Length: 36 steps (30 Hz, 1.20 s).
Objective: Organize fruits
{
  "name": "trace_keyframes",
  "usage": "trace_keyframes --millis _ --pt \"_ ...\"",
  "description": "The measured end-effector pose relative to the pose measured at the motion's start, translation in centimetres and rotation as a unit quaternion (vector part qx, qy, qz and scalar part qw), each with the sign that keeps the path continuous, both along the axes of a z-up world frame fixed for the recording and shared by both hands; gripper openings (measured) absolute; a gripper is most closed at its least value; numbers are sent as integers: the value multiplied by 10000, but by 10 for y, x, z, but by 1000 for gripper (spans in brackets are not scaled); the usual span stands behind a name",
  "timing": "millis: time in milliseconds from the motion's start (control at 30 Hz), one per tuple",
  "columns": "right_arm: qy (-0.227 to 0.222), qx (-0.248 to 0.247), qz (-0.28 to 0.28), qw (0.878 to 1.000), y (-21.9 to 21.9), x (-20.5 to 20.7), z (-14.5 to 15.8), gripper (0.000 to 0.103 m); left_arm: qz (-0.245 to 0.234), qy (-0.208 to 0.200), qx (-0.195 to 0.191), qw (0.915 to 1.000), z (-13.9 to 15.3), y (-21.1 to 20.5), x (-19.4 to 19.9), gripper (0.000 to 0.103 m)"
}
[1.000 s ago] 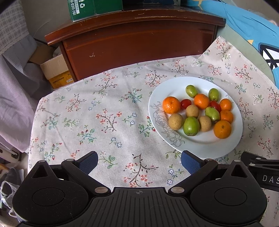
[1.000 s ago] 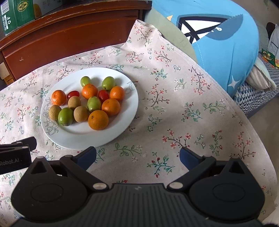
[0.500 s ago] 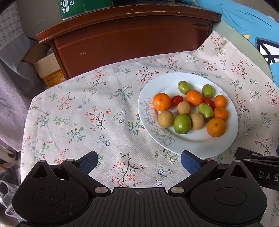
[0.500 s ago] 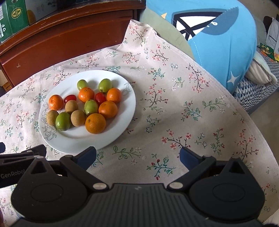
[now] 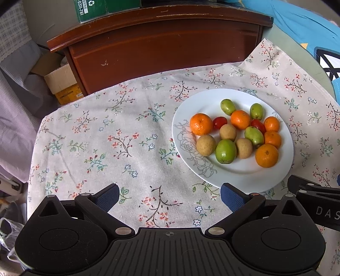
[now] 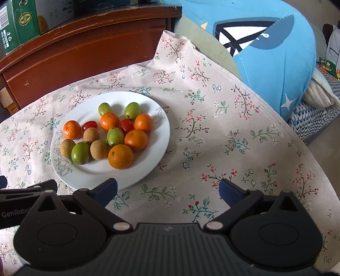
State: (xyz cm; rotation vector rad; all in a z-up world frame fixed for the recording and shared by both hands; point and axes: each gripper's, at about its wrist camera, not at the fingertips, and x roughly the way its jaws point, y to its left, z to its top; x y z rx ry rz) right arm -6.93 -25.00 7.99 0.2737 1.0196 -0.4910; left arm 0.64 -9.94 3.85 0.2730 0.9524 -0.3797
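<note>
- Left gripper [image 5: 169,196]: jaws spread wide, nothing between them; it hangs over bare cloth, just short of the plate's near-left rim.
- Right gripper [image 6: 167,190]: jaws likewise spread and empty; its left finger stands in front of the plate's near rim, the rest over cloth to the plate's right.
- Plate [image 5: 240,177]: white, round, with a line-drawn flower on one side; it lies flat on the cloth between the 2 grippers' lines of reach.
- Fruits, all on the plate, none on the cloth: 5 oranges [image 5: 266,155], 4 green fruits [image 5: 225,151], 3 tan round fruits [image 5: 206,145], 2 red tomatoes [image 5: 220,122].
- Arrangement: kinds are mingled in 1 loose cluster, many touching; tomatoes sit wedged between oranges.
- Progress, as a judgement: this fits fruit gathered onto the plate as the finished state, or a mixed heap awaiting sorting by kind. No second dish shows, so which applies cannot be settled.
- Floral tablecloth [image 5: 119,135]: covers the whole work surface, lightly creased.
- Wooden cabinet [image 5: 161,48]: stands behind the cloth, green box [image 5: 90,9] on top.
- Blue cushion [image 6: 269,57]: presses against the cloth's right side.
- Obstructions: none between the grippers and the plate; close-packed round fruit may roll if nudged.
</note>
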Motion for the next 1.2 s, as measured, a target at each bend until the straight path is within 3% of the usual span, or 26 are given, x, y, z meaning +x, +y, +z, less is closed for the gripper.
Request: trace_keyframes --millis 667,1200 --pt "-246 115 142 9995 0 -2 1 101 37 -29 80 10000 1 4 -3 102" --pt "-655 144 666 9955 19 -24 1 101 34 -113 54 9999 9 34 -27 102"
